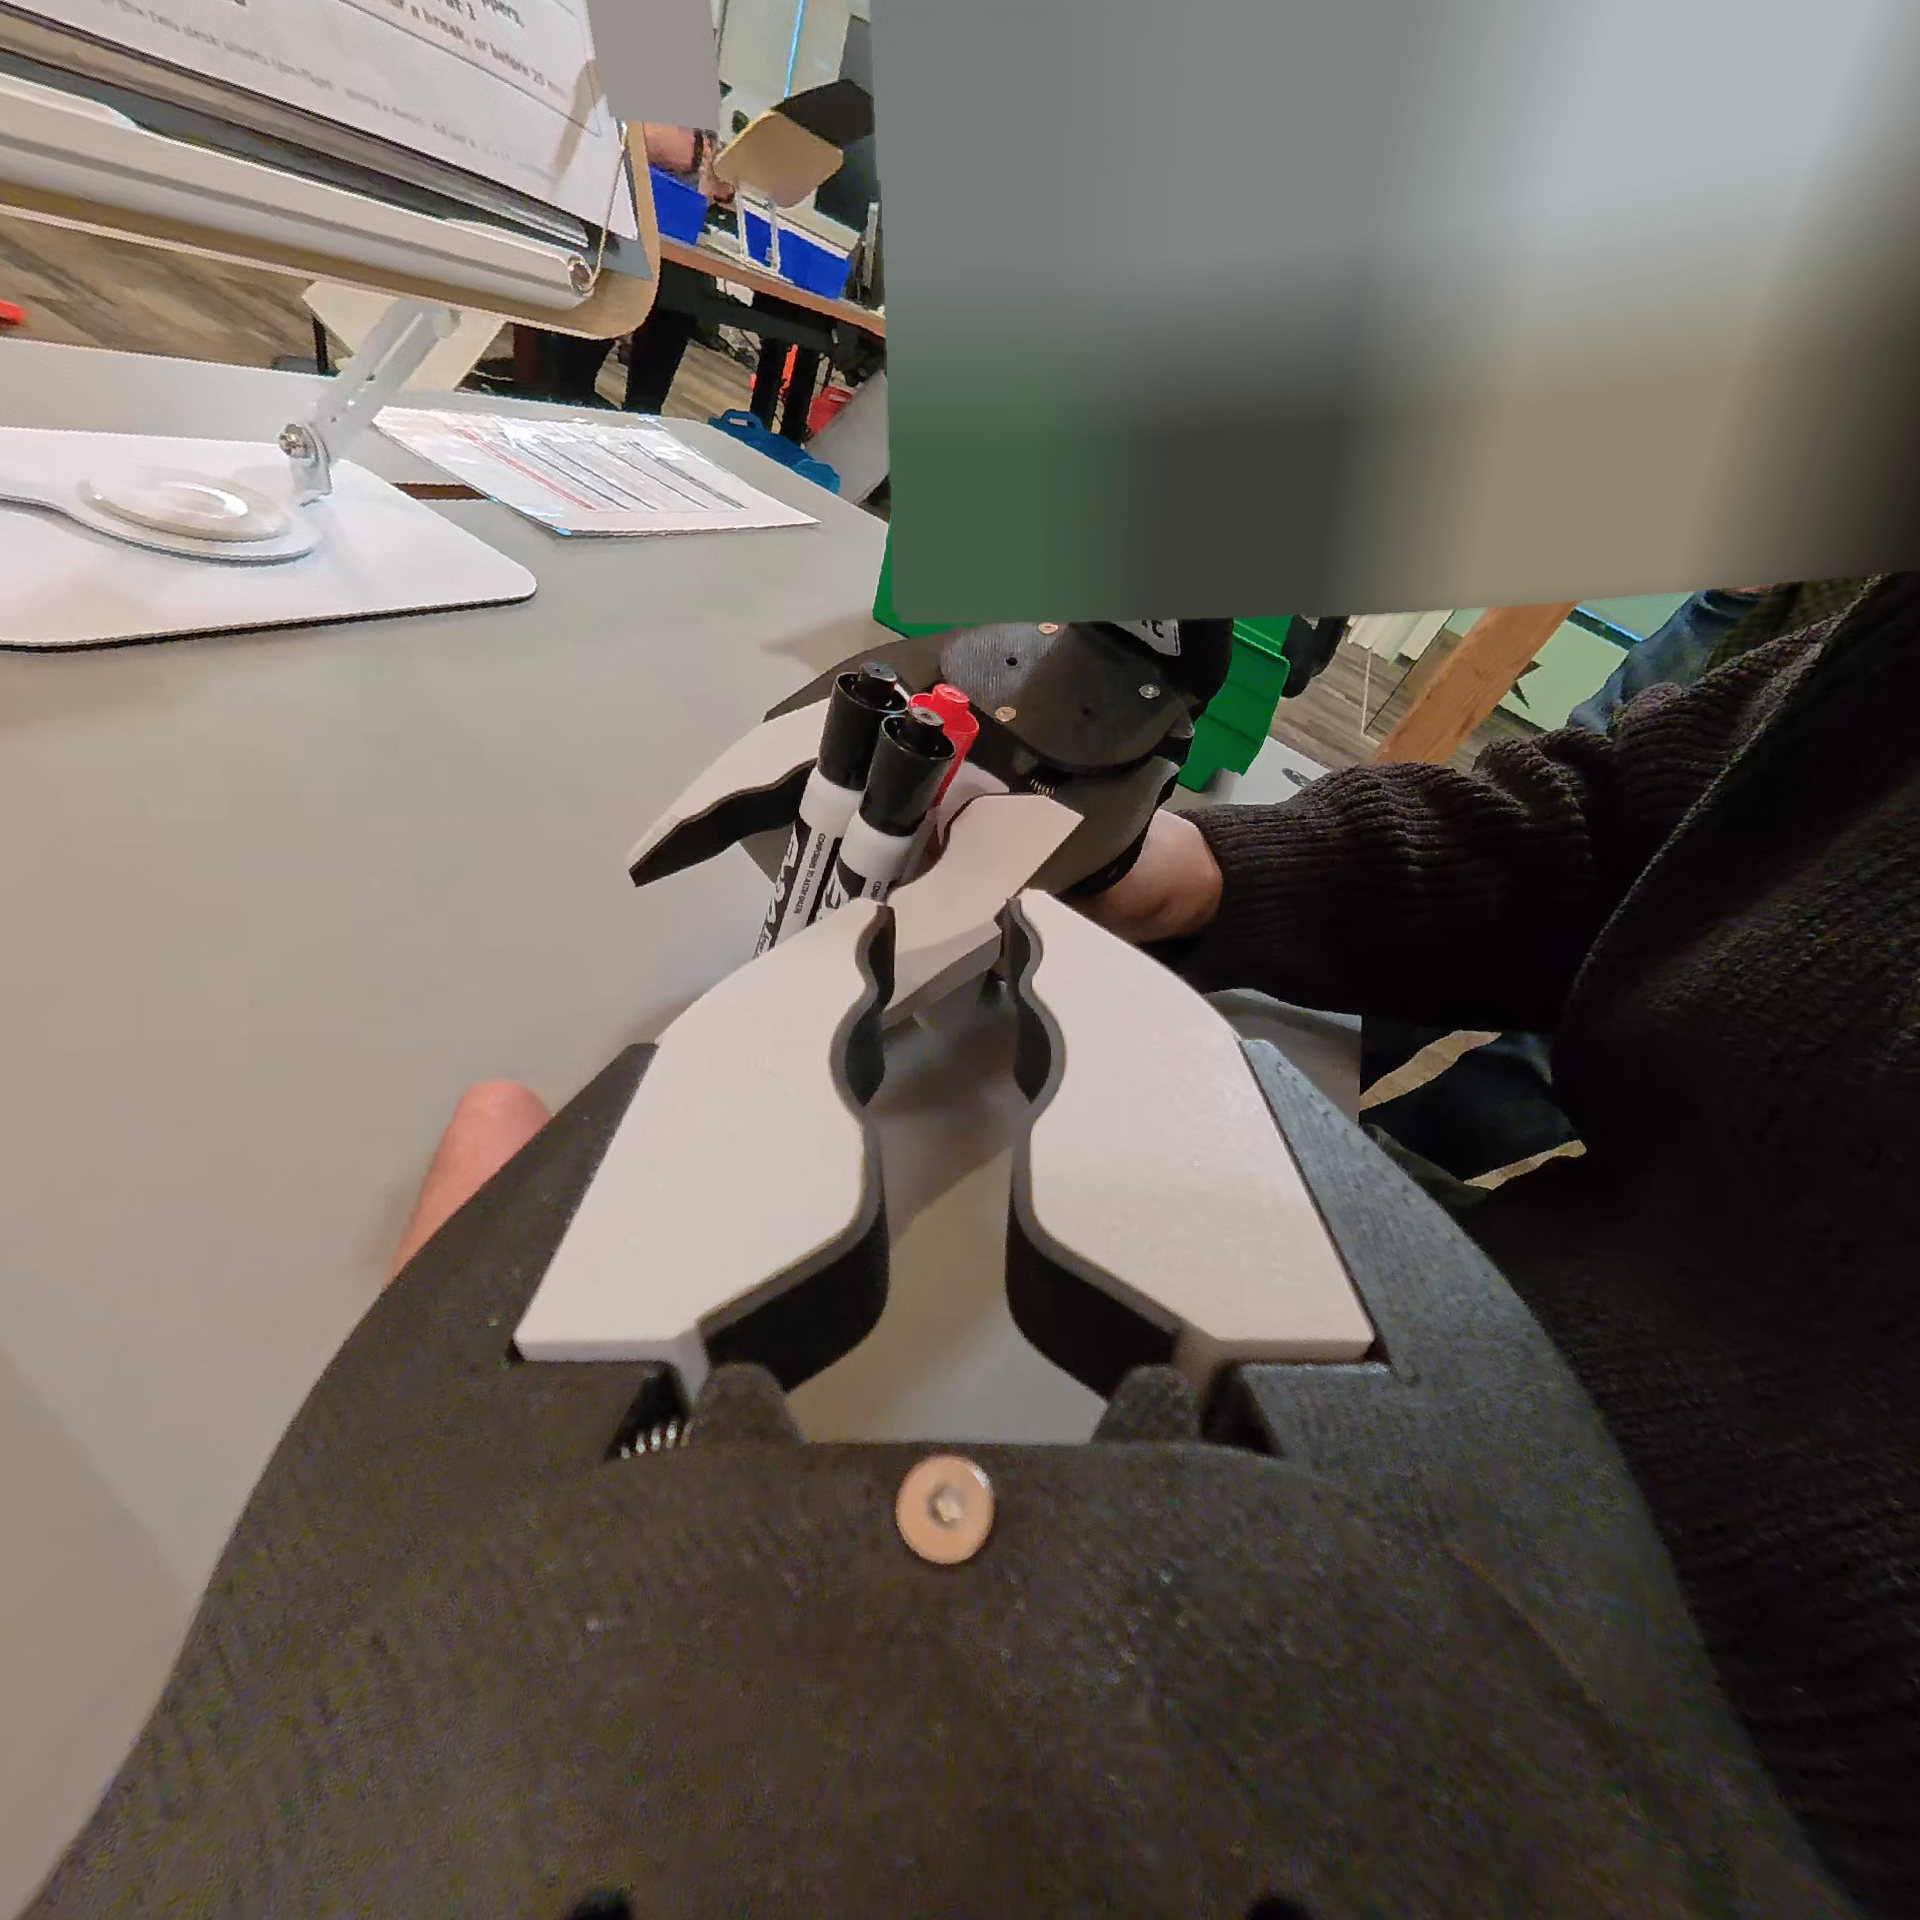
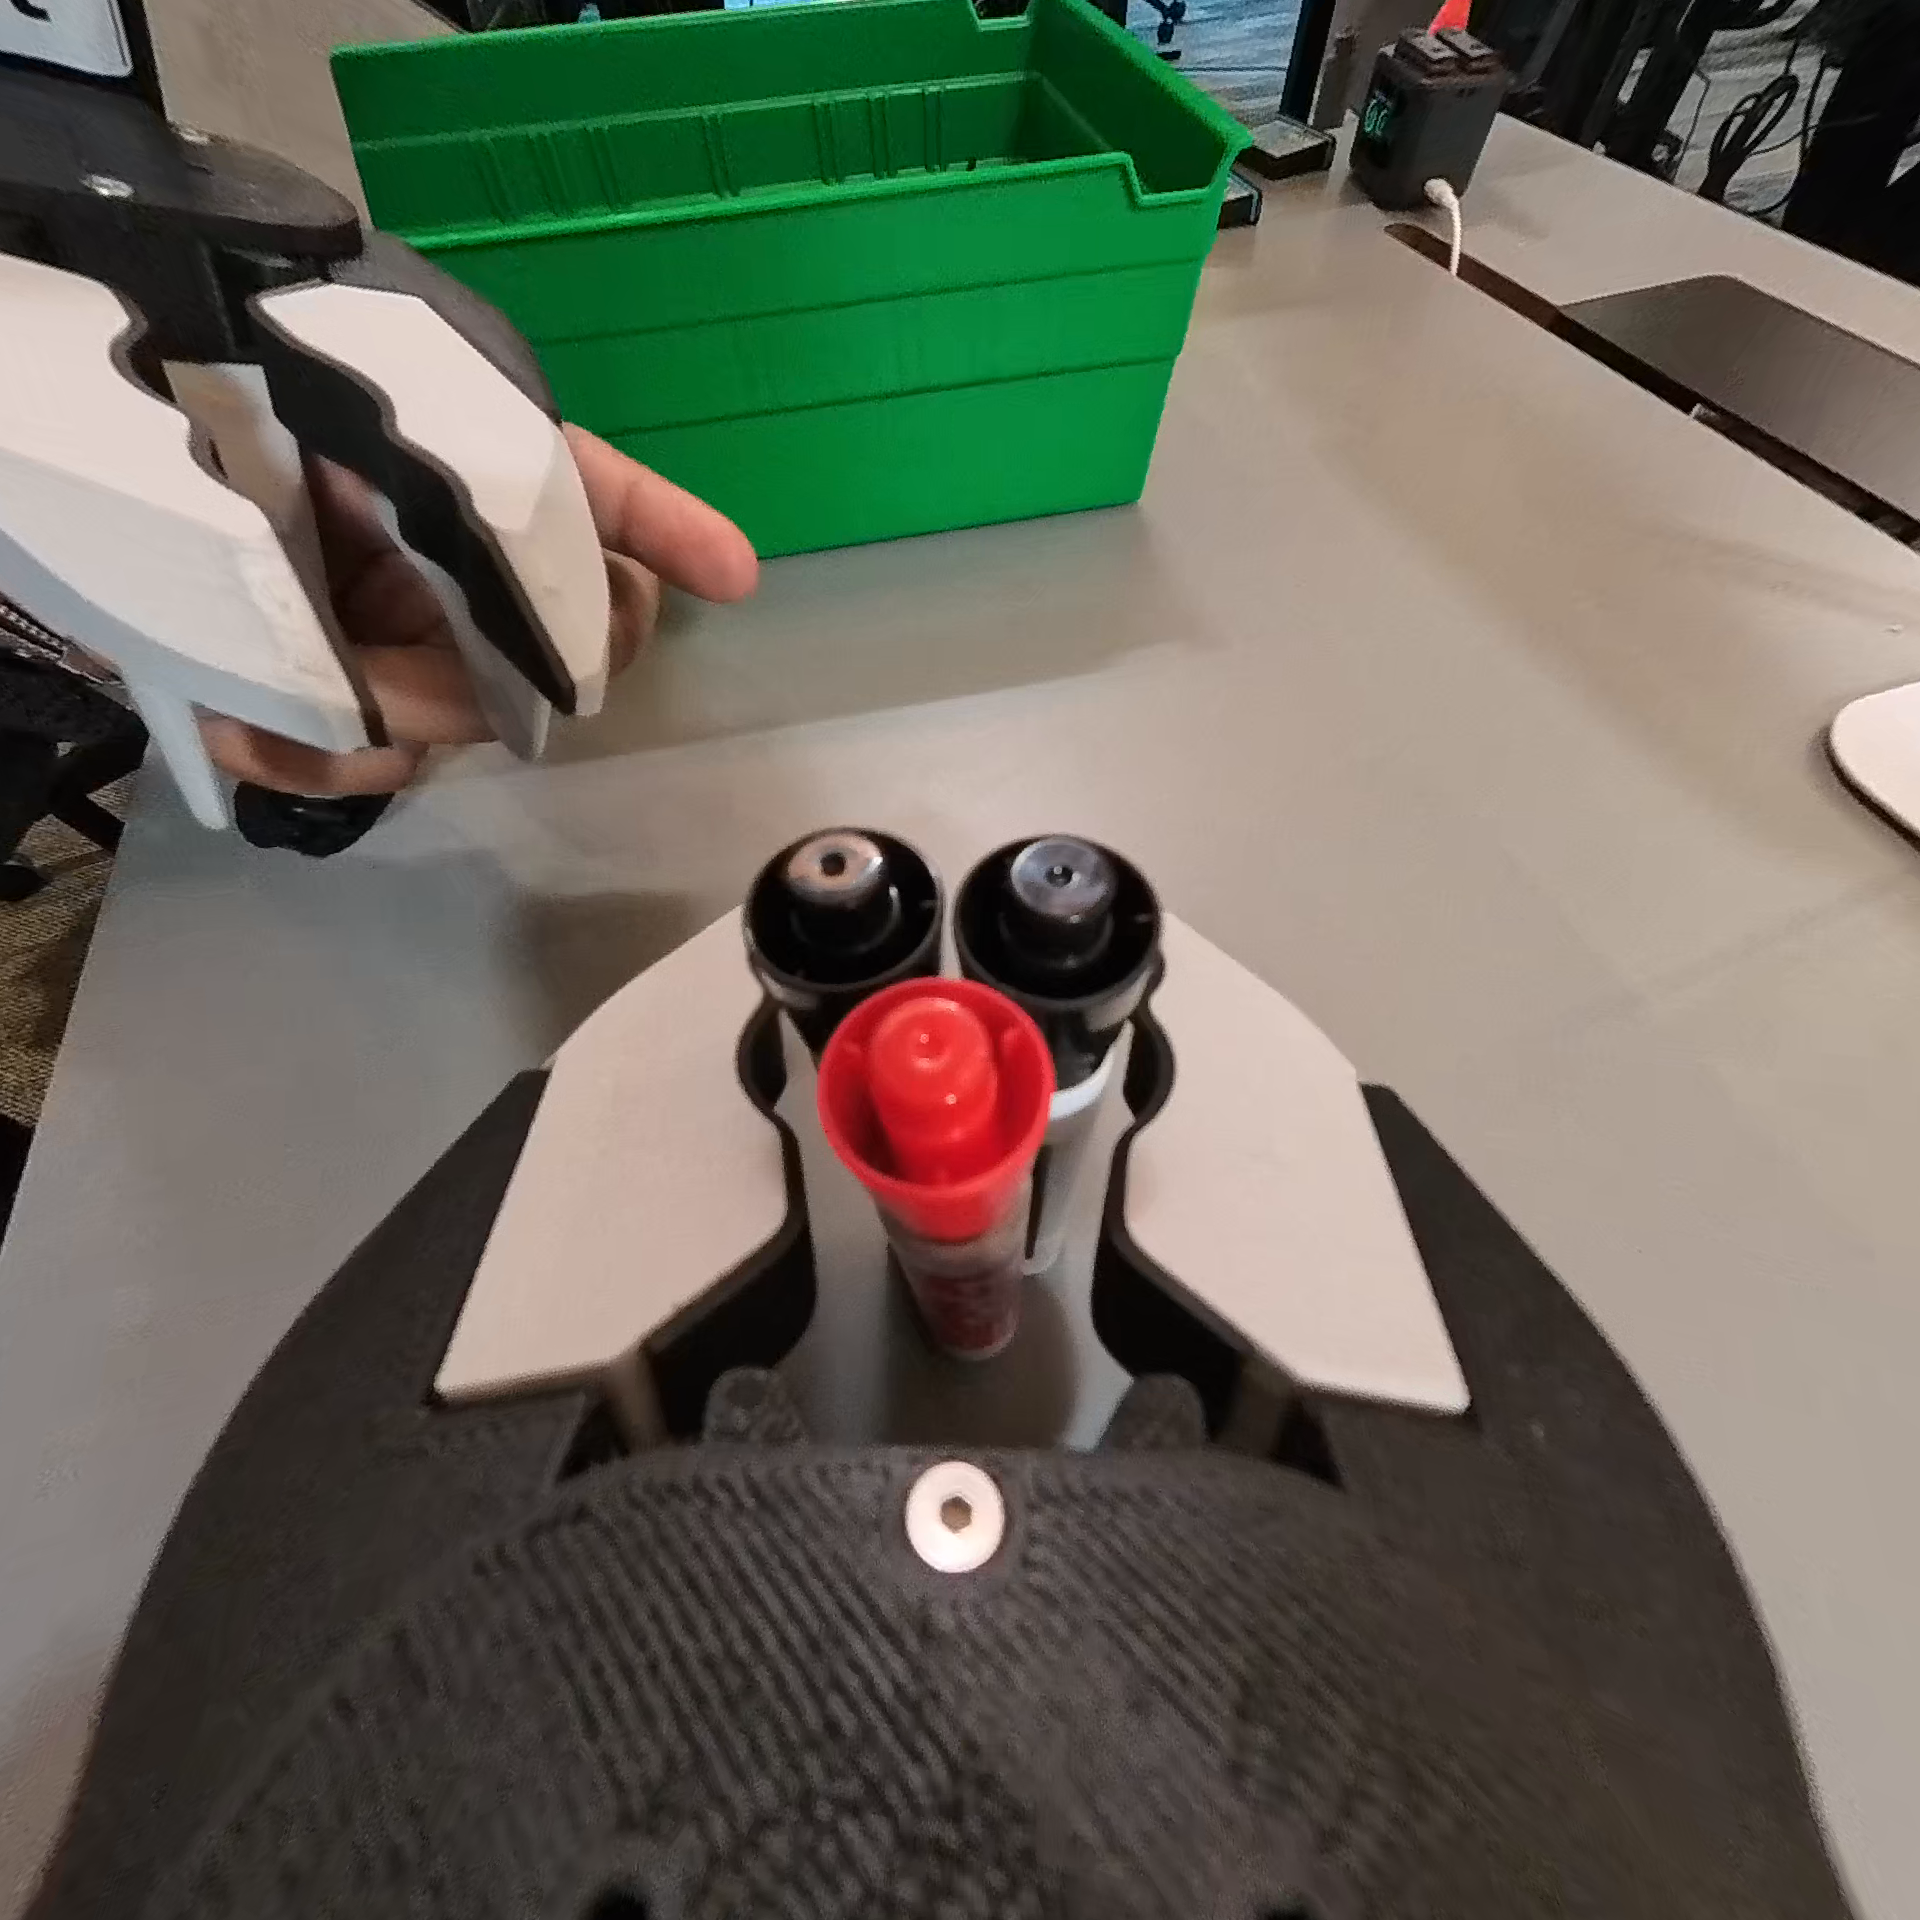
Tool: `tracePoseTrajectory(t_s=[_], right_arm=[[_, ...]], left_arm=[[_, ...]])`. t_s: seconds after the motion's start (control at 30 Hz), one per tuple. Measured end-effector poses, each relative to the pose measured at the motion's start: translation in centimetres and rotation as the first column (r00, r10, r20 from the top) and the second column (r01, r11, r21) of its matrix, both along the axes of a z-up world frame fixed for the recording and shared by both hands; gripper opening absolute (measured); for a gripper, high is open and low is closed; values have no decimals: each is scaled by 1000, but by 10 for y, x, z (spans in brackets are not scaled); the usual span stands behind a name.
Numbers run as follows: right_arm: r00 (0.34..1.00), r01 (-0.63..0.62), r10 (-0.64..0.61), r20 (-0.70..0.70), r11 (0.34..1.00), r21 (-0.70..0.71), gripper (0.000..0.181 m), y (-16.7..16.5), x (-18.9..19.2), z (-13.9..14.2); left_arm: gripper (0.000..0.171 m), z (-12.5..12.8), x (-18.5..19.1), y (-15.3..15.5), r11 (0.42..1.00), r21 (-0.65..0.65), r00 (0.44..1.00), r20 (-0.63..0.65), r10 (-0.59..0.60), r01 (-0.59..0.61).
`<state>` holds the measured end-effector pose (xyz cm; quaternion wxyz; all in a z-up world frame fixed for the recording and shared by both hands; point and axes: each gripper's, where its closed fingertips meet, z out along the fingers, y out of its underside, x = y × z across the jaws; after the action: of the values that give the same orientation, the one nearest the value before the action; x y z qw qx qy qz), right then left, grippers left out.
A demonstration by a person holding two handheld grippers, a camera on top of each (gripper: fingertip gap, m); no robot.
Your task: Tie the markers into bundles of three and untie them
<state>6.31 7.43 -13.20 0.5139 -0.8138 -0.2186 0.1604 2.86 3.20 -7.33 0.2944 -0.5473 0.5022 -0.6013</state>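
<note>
My right gripper (image 2: 951,935) is shut on three markers held upright as a bunch: two black-capped ones (image 2: 842,904) (image 2: 1055,914) side by side and a red one (image 2: 935,1091) nearer the camera. No tie shows around them. In the left wrist view the same bunch (image 1: 883,790) stands in the right gripper (image 1: 862,831) just beyond my left gripper (image 1: 954,909). The left gripper is open and empty, its tips close to the right gripper's near finger. The left gripper also shows in the right wrist view (image 2: 374,758), to the left of the markers and above the table.
A green plastic bin (image 2: 831,364) stands on the grey table (image 2: 1351,727) behind the markers. A white document stand (image 1: 312,208) with its flat base (image 1: 260,561) and a laminated sheet (image 1: 592,468) sit on the far side. A black charger (image 2: 1423,114) is at the back.
</note>
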Motion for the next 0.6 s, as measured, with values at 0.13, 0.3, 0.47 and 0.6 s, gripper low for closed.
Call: tracePoseTrajectory(t_s=[0.13, 0.3, 0.47, 0.6], right_arm=[[1000, 3, -3, -8, 1000, -8, 64, 1, 1, -1], [1000, 3, -3, -18, 1000, -20, 63, 1, 1, -1], [999, -9, 7, -49, 999, -51, 64, 2, 1, -3], [999, -13, 11, -46, 999, -51, 64, 2, 1, -3]], left_arm=[[21, -1, 0, 0, 1000, -6, 1000, -2, -2, 2], [21, -1, 0, 0, 1000, -9, 1000, -2, -2, 2], [21, -1, 0, 1, 1000, -9, 1000, -2, -2, 2], [21, -2, 0, 1, 1000, -10, 1000, -3, -1, 1]])
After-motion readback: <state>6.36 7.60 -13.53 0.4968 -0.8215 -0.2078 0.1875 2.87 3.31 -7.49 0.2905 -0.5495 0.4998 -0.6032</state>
